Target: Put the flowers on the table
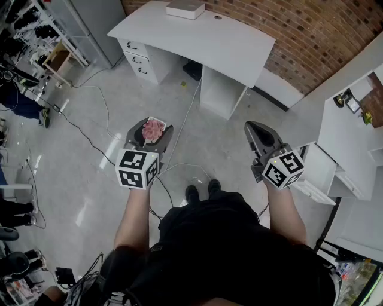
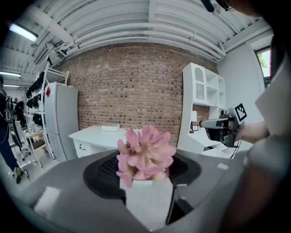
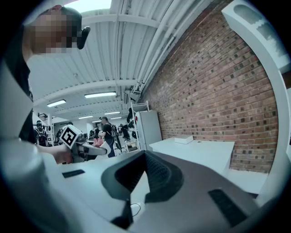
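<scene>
A bunch of pink flowers (image 1: 154, 128) in a small white square pot sits between the jaws of my left gripper (image 1: 152, 134), which is shut on the pot. In the left gripper view the blooms (image 2: 145, 154) stand upright above the white pot (image 2: 148, 202), and the grey jaws press on its sides. My right gripper (image 1: 256, 130) is held level to the right, its jaws closed together with nothing in them (image 3: 144, 157). The white table (image 1: 203, 39) stands ahead by the brick wall, well beyond both grippers, also seen as the white table (image 2: 95, 134).
A flat white box (image 1: 185, 8) lies on the table's far edge. Cables (image 1: 90, 128) trail over the grey floor. A white shelf unit (image 1: 353, 131) stands at the right, a fridge (image 2: 61, 118) and racks (image 1: 36, 36) at the left. The person's shoes (image 1: 202, 192) are below the grippers.
</scene>
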`<state>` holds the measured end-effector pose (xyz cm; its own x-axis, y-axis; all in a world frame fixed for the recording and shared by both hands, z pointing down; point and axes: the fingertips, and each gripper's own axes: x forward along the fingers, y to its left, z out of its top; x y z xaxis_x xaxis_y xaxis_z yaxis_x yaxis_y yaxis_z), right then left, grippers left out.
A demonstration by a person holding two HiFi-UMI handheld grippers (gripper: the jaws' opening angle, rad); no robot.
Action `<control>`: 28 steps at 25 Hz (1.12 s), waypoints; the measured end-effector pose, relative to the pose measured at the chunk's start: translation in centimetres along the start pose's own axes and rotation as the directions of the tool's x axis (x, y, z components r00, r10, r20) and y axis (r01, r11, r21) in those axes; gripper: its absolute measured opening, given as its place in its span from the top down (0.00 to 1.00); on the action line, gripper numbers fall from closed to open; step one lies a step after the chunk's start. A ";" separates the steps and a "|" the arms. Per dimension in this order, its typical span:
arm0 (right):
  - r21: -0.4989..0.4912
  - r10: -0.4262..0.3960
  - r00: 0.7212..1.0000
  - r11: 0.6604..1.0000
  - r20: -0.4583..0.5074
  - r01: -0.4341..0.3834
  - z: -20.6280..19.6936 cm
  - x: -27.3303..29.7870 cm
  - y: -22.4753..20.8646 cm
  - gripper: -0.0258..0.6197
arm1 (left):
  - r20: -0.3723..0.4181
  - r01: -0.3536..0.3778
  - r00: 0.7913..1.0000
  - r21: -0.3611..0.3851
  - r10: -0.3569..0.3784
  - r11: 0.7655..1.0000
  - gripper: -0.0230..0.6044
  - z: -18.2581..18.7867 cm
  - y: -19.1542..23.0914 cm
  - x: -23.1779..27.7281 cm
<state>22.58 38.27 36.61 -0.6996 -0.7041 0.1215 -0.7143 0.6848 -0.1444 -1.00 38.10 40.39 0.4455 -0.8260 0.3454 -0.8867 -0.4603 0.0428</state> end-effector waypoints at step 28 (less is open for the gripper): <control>0.026 0.103 0.989 0.994 0.103 -0.106 2.5 -2.2 -3.2 0.95 | 0.007 -0.078 0.997 0.027 0.077 0.997 0.54 2.9 -3.7 1.5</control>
<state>26.43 37.15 34.38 -0.7636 -0.6457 0.0043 -0.6355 0.7503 -0.1819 3.26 37.61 38.00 0.3762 -0.8613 0.3414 -0.9150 -0.4034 -0.0094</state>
